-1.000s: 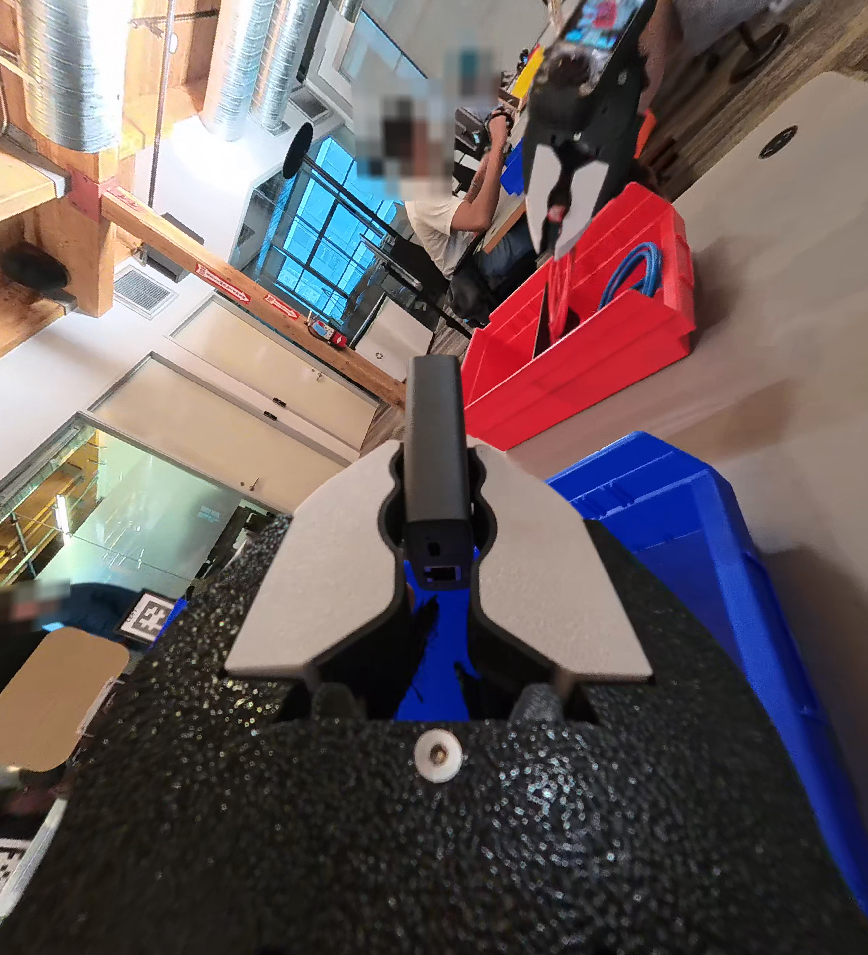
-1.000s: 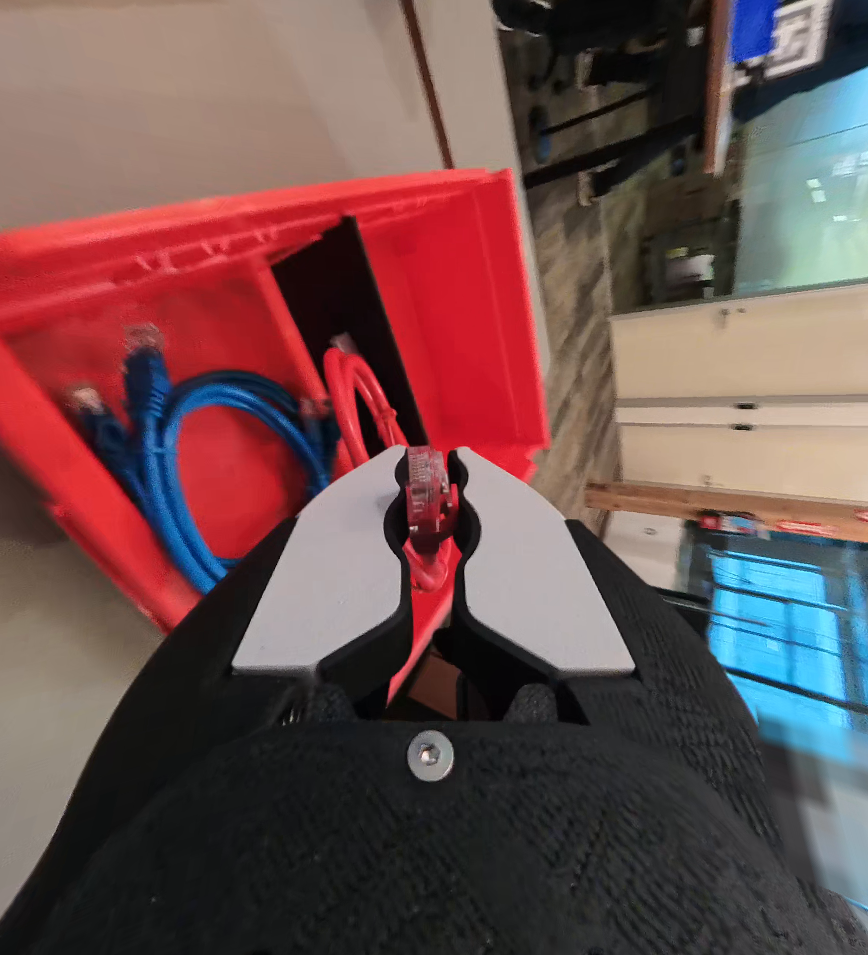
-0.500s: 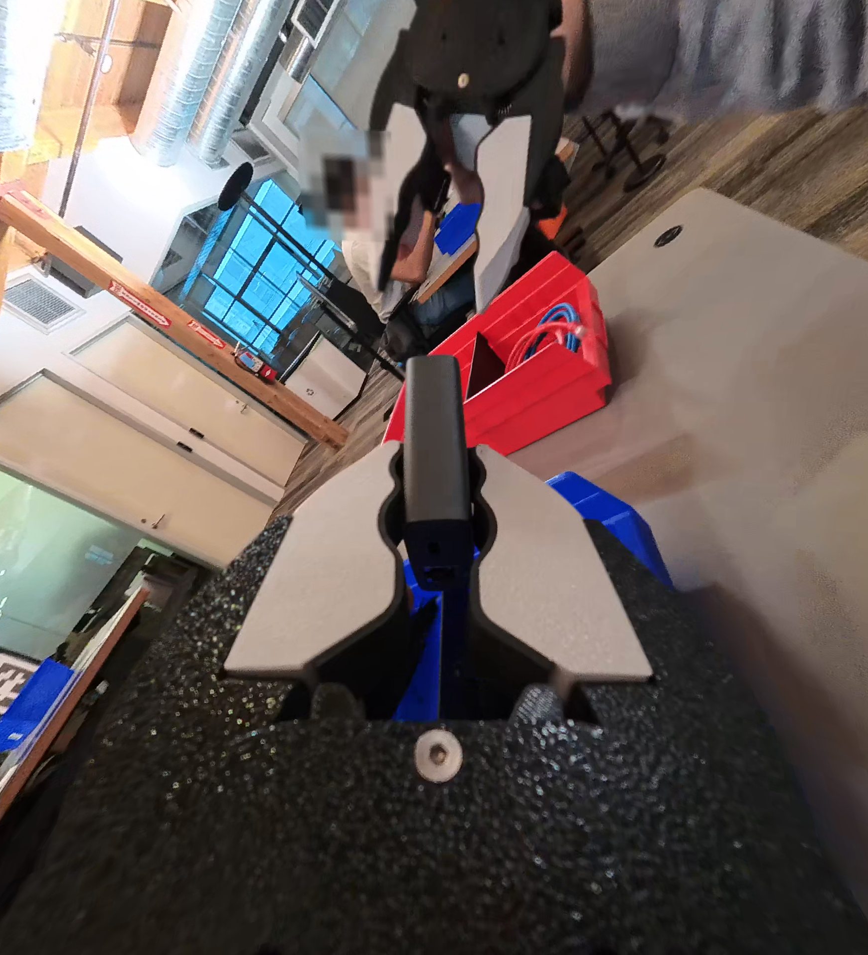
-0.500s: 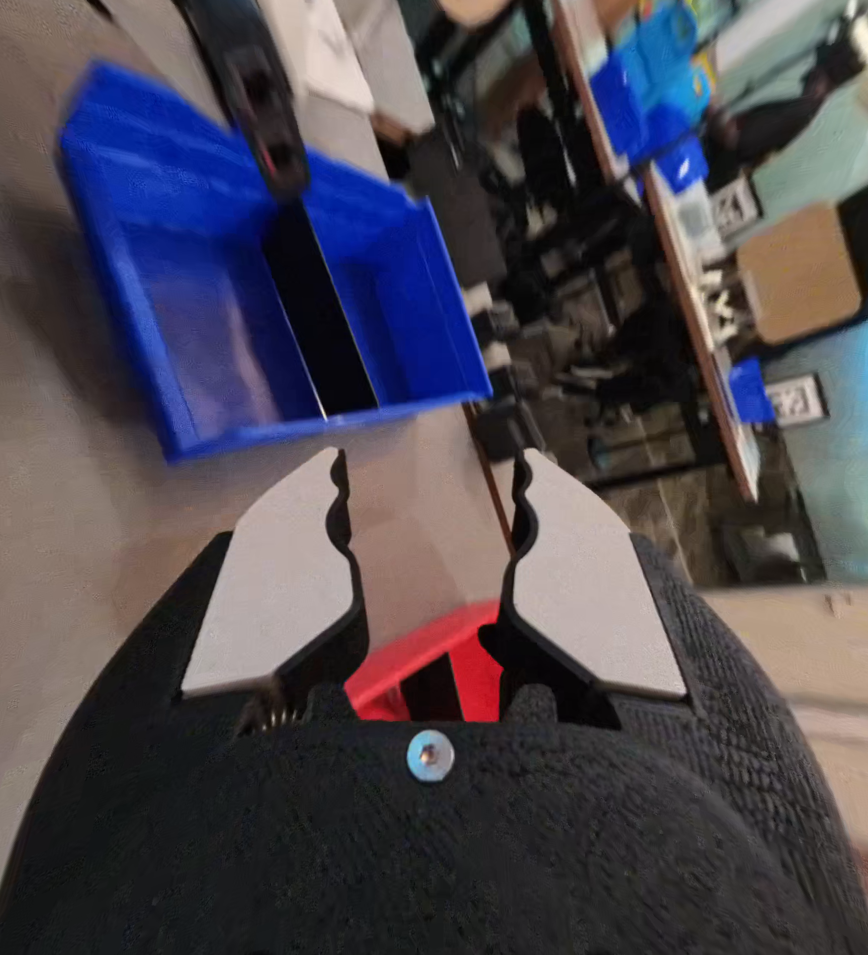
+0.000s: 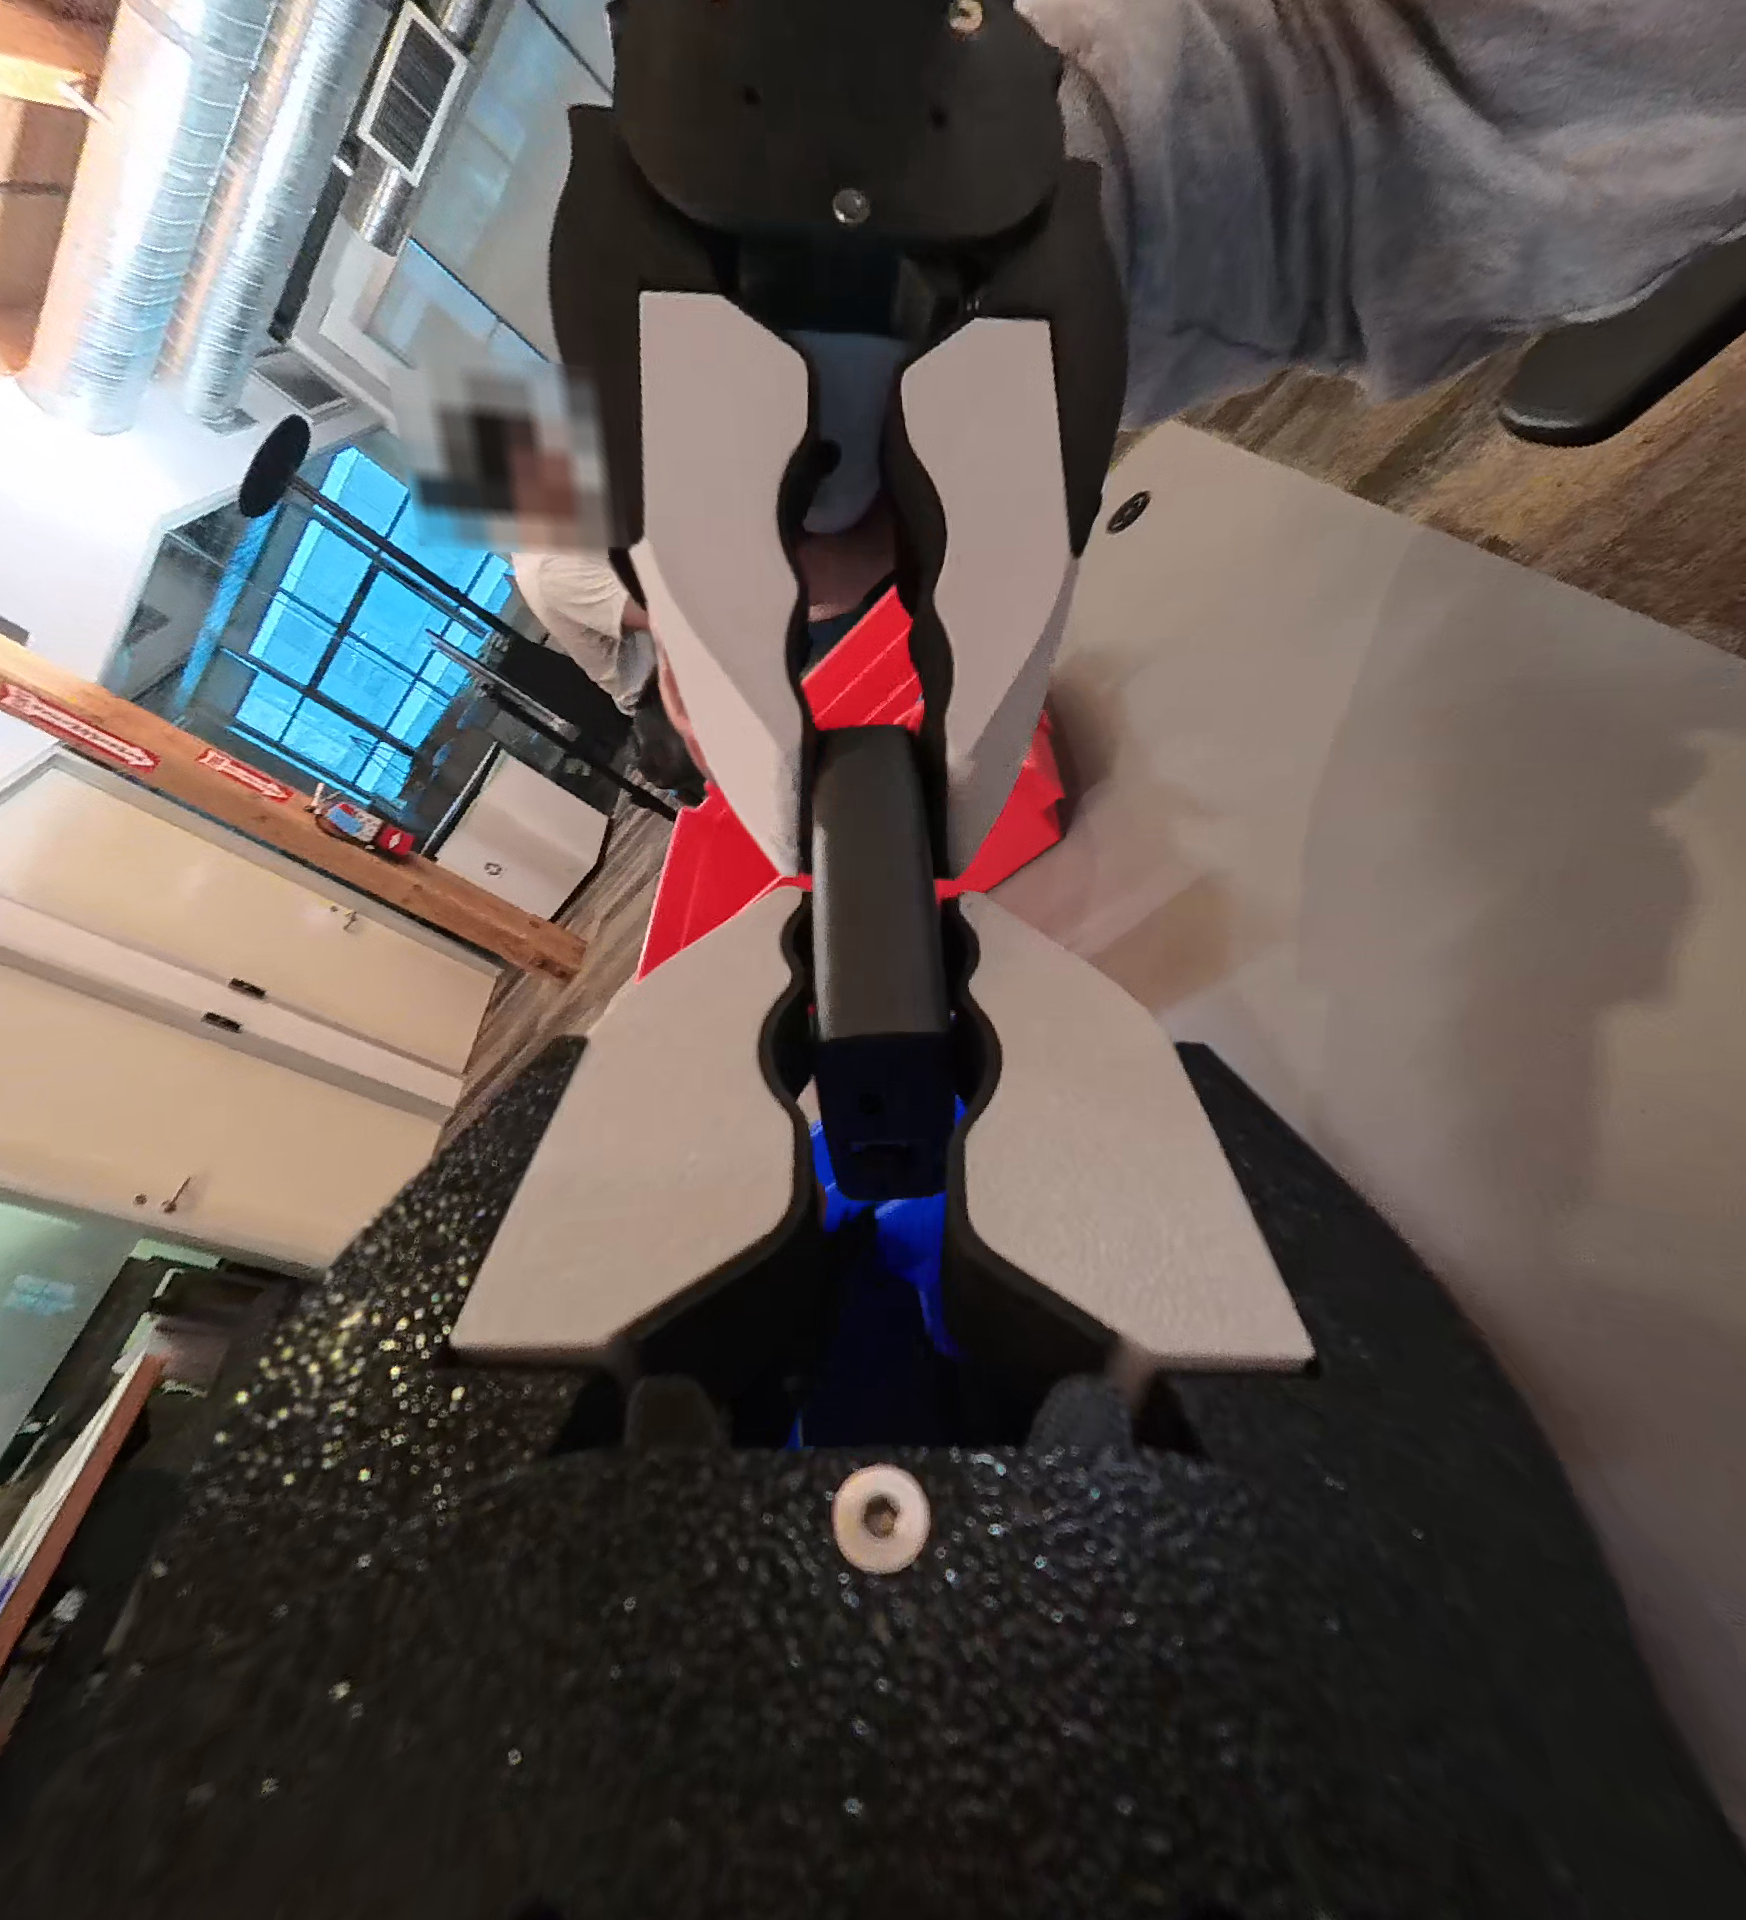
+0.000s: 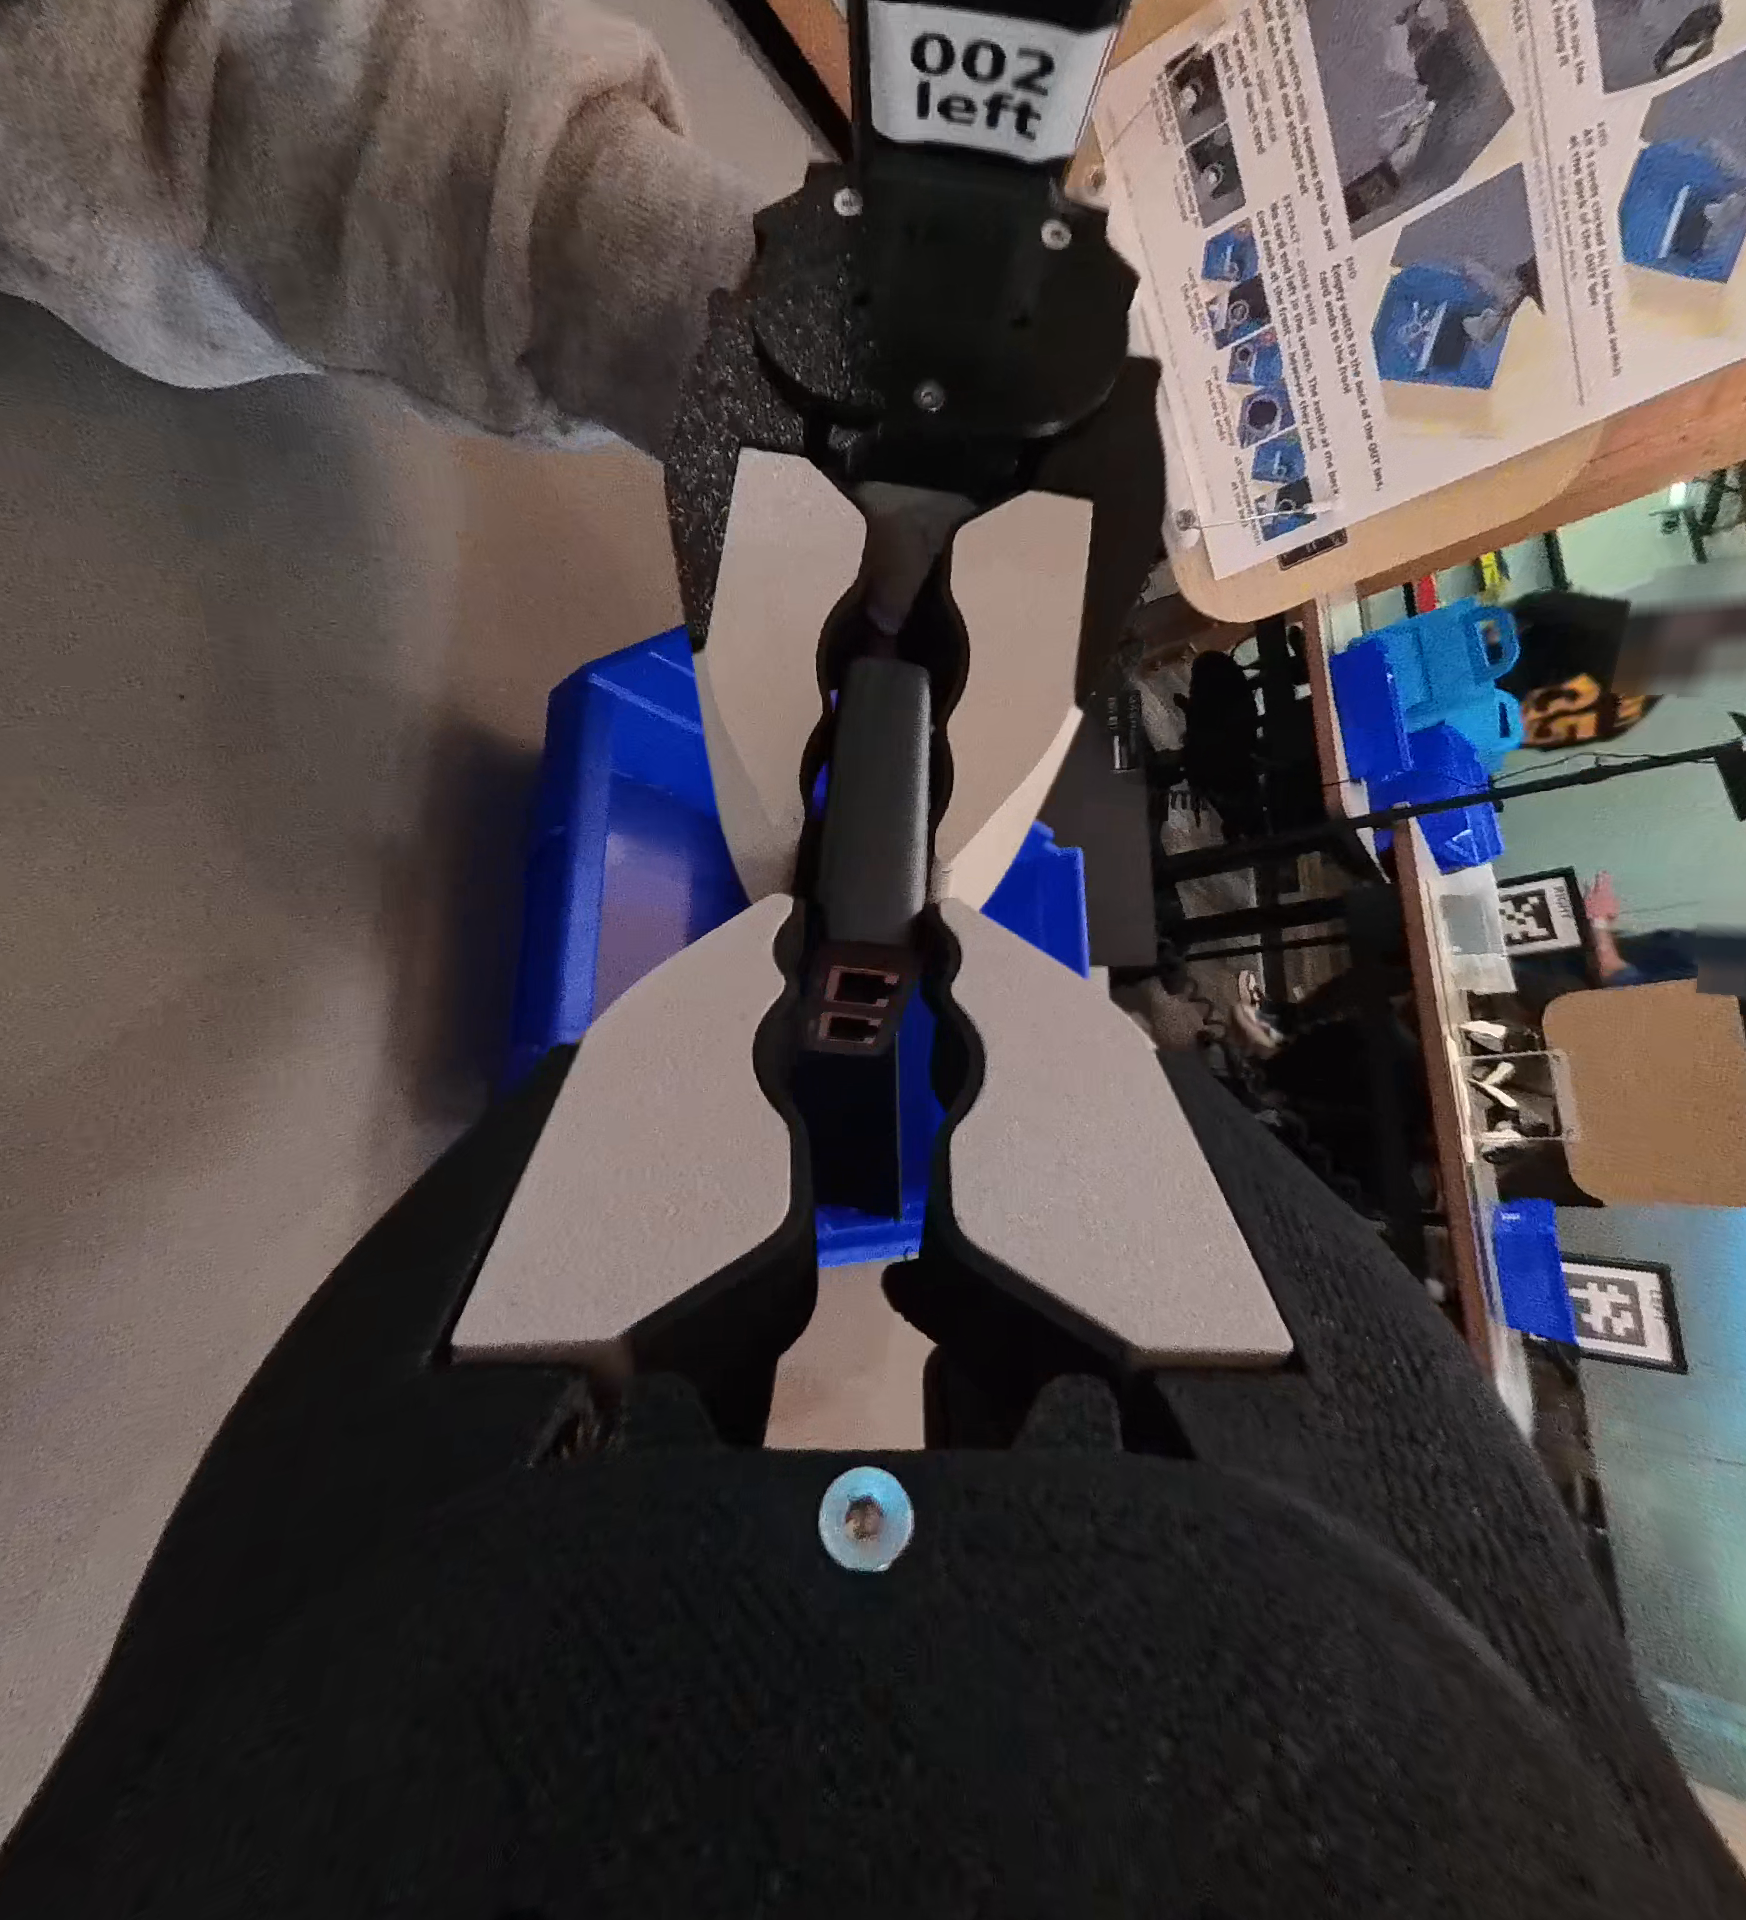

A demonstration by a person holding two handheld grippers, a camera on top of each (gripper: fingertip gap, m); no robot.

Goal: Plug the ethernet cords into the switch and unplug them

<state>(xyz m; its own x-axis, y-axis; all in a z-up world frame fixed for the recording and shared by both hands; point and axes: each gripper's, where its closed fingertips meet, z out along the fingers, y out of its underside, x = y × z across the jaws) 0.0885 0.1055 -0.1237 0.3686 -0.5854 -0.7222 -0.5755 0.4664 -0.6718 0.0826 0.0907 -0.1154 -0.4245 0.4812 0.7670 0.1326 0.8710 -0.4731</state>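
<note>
A black box-shaped device with two small ports on one end is held in the air between both grippers. My left gripper is shut on one end of it. My right gripper faces it head-on and is shut on the ported end. In the left wrist view the right gripper comes in from above. In the right wrist view the left gripper does the same. A blue bin lies on the table below the device.
A red bin stands on the grey table behind the grippers. A grey sleeve reaches to the left gripper. A board with printed sheets and shelves with blue bins stand beyond the table edge. The tips of both grippers are at nearly the same place.
My right gripper let go of the red cable end over the red bin, swung over open, and closed on the far end of the black device. My left gripper kept its hold.
</note>
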